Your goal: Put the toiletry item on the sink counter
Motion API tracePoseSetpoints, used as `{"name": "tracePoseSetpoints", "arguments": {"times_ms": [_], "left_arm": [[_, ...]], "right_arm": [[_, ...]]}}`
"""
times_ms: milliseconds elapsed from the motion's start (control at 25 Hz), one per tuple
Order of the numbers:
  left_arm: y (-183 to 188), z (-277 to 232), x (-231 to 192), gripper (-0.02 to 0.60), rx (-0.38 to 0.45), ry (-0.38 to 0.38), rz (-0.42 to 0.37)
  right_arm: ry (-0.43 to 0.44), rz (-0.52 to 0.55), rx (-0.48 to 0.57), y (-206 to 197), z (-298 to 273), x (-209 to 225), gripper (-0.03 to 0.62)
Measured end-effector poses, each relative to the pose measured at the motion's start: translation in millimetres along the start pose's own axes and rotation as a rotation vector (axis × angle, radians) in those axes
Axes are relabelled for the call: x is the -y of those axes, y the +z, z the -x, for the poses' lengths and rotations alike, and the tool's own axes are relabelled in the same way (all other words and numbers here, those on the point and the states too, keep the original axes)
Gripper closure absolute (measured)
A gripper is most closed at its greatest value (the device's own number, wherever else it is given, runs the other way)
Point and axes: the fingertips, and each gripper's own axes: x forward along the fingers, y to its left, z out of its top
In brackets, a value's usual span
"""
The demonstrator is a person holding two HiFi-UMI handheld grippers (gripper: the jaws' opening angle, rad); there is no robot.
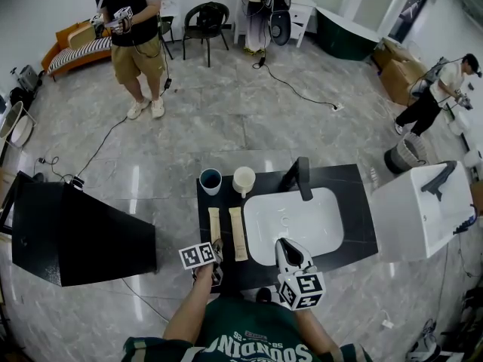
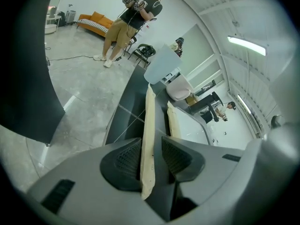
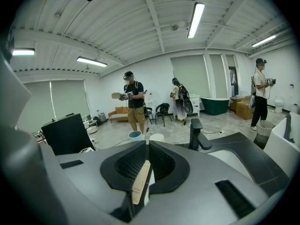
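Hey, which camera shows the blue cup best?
The head view: the blue cup stands unobstructed on the counter beside the white cup. The left gripper view shows its side; the right gripper view shows only its rim.

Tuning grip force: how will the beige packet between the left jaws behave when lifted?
The beige packet looks thin and flat: probably light, unlikely to roll. Long and narrow, so held by one end it may sag.
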Motion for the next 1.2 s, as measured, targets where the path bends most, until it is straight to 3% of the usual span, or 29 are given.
{"name": "tracePoseSetpoints", "arguments": {"times_ms": [640, 920, 1080, 1200], "left_arm": [[2.7, 30.7, -11.4, 0.443, 0.065, 0.061, -0.021], [-5.8, 25.9, -3.9, 0.463, 0.036, 0.019, -0.003], [4.0, 33.2, 24.6, 0.468, 0.077, -0.042, -0.087], [15.7, 49.6, 58.1, 0.517, 0.129, -0.120, -0.187]], "right_arm": [[0.035, 0.003, 0.020, 1.1, 7.7, -13.5, 0.551], [0.038, -0.001, 0.026, 0.0, 12.5, -14.5, 0.551], [0.040, -0.002, 0.029, 0.0, 13.9, -12.1, 0.551], [0.038, 0.000, 0.042, 3.4, 15.3, -11.1, 0.551]]}}
